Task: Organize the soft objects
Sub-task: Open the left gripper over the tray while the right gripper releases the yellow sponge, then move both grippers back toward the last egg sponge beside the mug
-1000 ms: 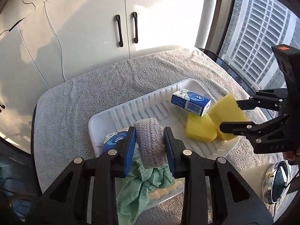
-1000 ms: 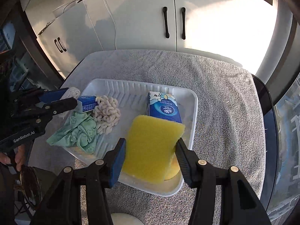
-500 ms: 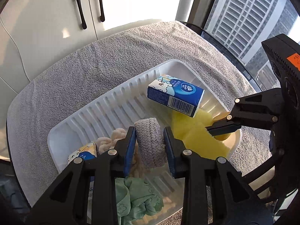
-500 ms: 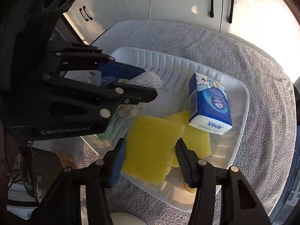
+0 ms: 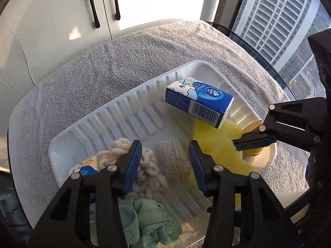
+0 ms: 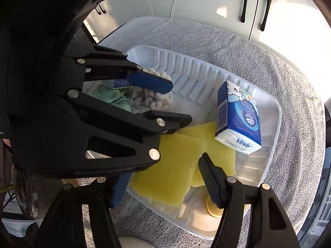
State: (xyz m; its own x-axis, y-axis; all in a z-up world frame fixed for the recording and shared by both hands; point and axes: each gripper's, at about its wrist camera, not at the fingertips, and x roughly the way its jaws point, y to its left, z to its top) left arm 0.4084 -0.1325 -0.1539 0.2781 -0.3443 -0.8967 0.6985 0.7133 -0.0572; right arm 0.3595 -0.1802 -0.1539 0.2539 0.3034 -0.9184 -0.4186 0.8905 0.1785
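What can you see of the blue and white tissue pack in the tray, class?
The blue and white soft tissue pack is a block wrapped in glossy film, with cartoon figures, a white emblem, a barcode side and "Vinda" on its white end. It sits tilted in the white ribbed plastic tray, its lower end resting on a yellow sponge. No fingers touch it.

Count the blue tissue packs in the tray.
2. One tissue pack leans over the yellow sponges at the tray's far right; the other lies near left, half hidden by the left gripper.
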